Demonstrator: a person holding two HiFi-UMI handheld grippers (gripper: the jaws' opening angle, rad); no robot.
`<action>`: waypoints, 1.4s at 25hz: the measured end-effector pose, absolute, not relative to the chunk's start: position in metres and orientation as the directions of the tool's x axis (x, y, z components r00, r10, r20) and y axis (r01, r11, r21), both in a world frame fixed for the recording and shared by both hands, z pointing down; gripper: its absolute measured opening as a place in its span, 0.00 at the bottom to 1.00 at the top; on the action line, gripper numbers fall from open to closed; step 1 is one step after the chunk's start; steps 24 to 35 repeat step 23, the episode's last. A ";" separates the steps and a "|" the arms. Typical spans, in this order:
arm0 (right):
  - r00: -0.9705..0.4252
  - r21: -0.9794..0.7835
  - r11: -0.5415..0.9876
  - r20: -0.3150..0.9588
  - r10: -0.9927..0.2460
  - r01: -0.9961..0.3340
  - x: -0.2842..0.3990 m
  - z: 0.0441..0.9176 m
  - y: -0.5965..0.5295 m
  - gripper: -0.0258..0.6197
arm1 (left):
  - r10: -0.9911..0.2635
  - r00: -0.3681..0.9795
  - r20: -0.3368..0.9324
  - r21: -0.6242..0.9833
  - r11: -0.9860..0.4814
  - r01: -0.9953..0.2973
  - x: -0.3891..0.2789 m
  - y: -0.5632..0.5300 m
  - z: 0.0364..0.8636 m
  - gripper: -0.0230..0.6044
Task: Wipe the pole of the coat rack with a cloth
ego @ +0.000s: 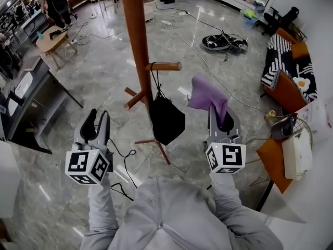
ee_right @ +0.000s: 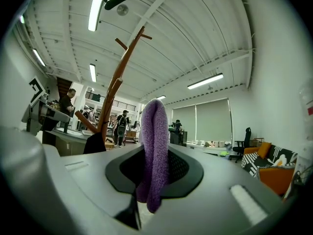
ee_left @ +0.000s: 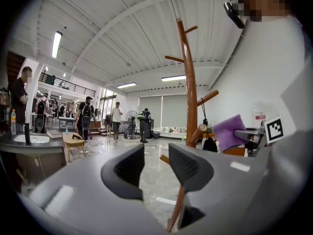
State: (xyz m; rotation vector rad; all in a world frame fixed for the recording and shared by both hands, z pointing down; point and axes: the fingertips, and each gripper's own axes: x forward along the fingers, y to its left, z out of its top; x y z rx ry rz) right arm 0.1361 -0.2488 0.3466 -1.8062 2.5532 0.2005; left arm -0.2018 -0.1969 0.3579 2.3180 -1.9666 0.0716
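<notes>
In the head view, my right tongs (ego: 222, 117) gripped the purple cloth (ego: 207, 95) near the pole (ego: 136, 40), not touching it; a black bag (ego: 166, 120) hung there. In the left gripper view, my left tongs (ee_left: 156, 163) were open and empty. In the right gripper view, the cloth sat pinched firmly. I judged it best to press it flat on the pole, above the bag. I could read no writing.

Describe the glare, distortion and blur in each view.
Head view: sharp, with pale light streaks glaring off the glossy floor. Left gripper view: fisheye, black corners, the coat rack pole slightly bowed, a mosaic patch at top right. Right gripper view: the same fisheye vignette, the ceiling strip lights blown out, the purple cloth close up yet crisp.
</notes>
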 end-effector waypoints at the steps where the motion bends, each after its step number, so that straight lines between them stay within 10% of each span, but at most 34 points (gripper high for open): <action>1: -0.336 0.100 0.328 -0.079 -0.939 -0.939 0.136 0.347 -0.249 0.13 | -0.981 0.164 0.102 0.047 -0.160 -0.986 -0.202 -0.197 0.358 0.30; 35: -0.335 0.101 0.327 -0.067 -0.940 -0.940 0.135 0.347 -0.249 0.13 | -0.982 0.163 0.095 0.052 -0.159 -0.986 -0.204 -0.197 0.356 0.30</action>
